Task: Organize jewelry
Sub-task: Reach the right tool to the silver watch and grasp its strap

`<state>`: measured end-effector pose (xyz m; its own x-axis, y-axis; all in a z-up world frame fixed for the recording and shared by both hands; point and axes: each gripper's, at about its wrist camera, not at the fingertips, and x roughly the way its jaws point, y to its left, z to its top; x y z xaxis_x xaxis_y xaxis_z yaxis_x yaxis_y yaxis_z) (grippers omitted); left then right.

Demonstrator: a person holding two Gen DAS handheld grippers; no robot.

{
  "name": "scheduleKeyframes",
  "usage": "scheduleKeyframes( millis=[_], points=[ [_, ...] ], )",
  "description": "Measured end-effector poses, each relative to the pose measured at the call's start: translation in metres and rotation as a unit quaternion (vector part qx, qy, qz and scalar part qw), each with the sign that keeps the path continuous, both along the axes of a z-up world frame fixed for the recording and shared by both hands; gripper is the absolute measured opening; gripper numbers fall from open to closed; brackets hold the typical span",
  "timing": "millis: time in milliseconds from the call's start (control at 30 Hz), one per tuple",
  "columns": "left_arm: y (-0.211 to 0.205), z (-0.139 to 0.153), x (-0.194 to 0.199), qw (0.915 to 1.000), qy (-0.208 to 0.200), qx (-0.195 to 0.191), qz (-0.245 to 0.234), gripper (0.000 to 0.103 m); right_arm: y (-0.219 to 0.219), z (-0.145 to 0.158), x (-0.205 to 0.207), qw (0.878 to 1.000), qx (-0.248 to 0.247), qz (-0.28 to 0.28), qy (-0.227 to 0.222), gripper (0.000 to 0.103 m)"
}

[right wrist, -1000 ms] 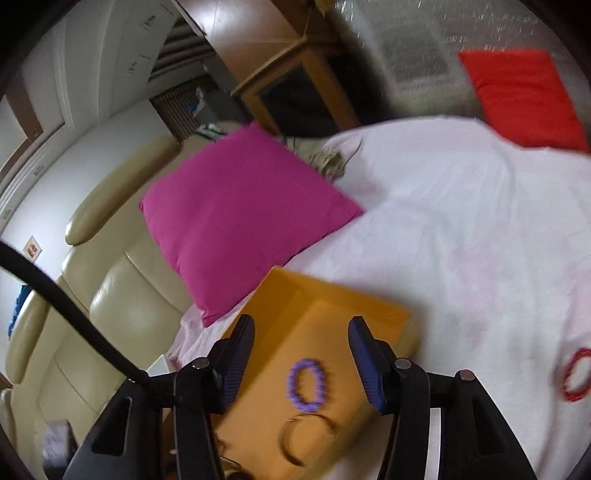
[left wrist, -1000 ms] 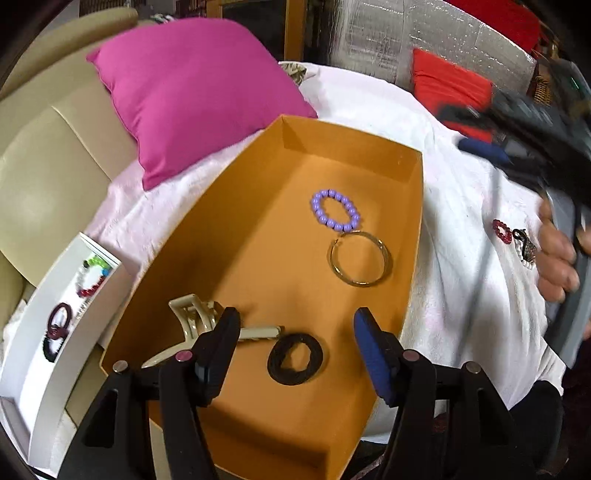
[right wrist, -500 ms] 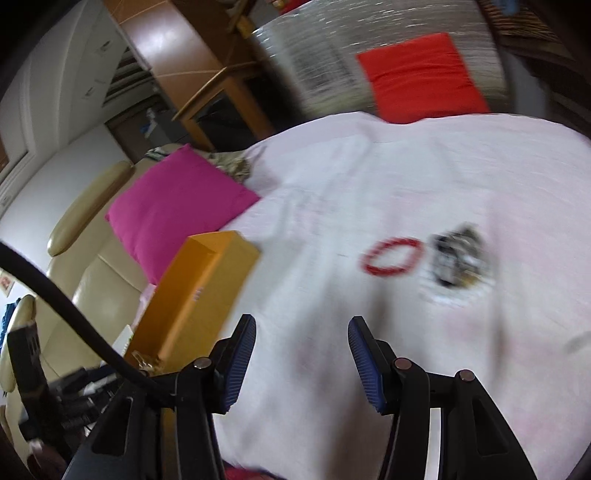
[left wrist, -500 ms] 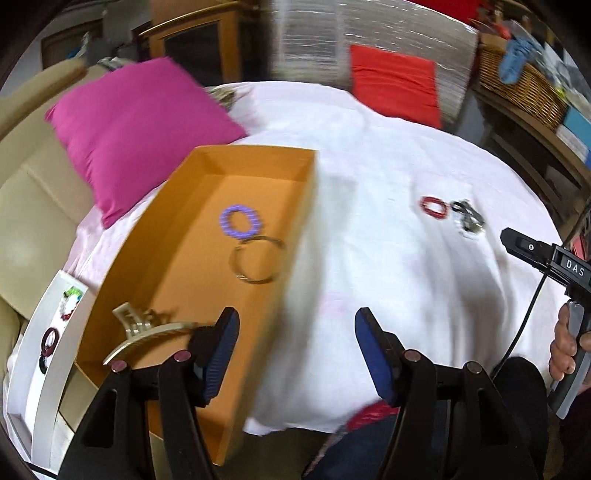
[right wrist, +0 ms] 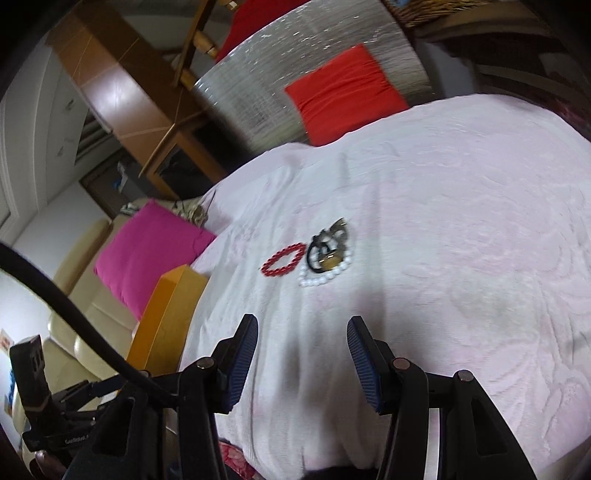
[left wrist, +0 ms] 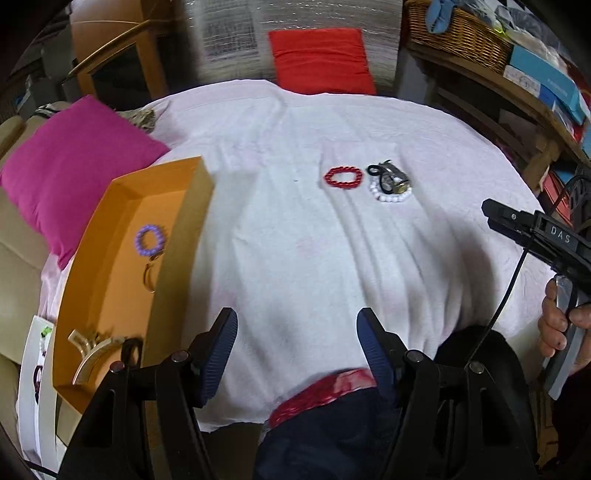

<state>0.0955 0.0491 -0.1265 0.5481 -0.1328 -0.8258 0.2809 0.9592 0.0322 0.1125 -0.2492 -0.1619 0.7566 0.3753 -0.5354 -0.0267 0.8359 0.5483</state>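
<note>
A red bead bracelet (left wrist: 342, 178) lies on the white cloth, with a white pearl bracelet (left wrist: 392, 196), a black ring and a metal piece (left wrist: 392, 176) beside it on the right. They also show in the right wrist view: the red bracelet (right wrist: 283, 261) and the pearl bracelet (right wrist: 322, 277). The orange box (left wrist: 110, 236) at left holds a purple bead bracelet (left wrist: 148, 240), a gold hoop (left wrist: 150, 275) and a cream hair claw (left wrist: 90, 350). My left gripper (left wrist: 295, 354) is open and empty over the cloth's near edge. My right gripper (right wrist: 301, 363) is open and empty, short of the red bracelet.
A magenta pillow (left wrist: 70, 162) lies behind the box on a beige sofa. A white tray (left wrist: 35, 373) with more bracelets sits at the far left. A red cushion (left wrist: 319, 59) stands at the back. A wicker basket (left wrist: 458, 33) and shelves are at right.
Both grippers have swung right, away from the orange box toward the jewelry on the cloth. The box has shifted to the left edge of both views. Both stayed open.
</note>
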Motion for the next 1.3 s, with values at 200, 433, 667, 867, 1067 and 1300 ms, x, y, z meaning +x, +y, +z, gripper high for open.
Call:
scheduleKeyframes(
  millis=[200,433,667,867,1067,1300],
  points=[
    [-0.024,0.002,0.031,0.9997,0.009,-0.017,-0.016,0.068,-0.029,-0.011,-0.003,0.999,0.018,-0.028,0.003,0.054],
    [-0.041,-0.002,0.065,0.9998,0.008,-0.015,-0.008,0.068,-0.042,-0.011,0.009,0.999,0.023,-0.033,-0.003,0.054],
    [-0.035,-0.022,0.075,0.9997,0.024,-0.007,0.001,0.068,-0.027,-0.020,0.040,1.000,0.000,-0.019,0.014,0.036],
    [-0.020,-0.040,0.078,0.9983,0.052,-0.022,0.017,0.068,0.002,-0.016,0.091,0.999,-0.046,0.005,0.016,0.033],
    [-0.006,-0.037,0.081,0.9984,0.044,-0.024,0.027,0.068,0.024,-0.024,0.139,0.994,-0.094,0.011,0.047,0.023],
    [0.002,-0.038,0.085,0.9979,0.049,-0.027,0.031,0.068,0.031,-0.039,0.157,0.991,-0.114,0.009,0.071,0.004]
  ],
)
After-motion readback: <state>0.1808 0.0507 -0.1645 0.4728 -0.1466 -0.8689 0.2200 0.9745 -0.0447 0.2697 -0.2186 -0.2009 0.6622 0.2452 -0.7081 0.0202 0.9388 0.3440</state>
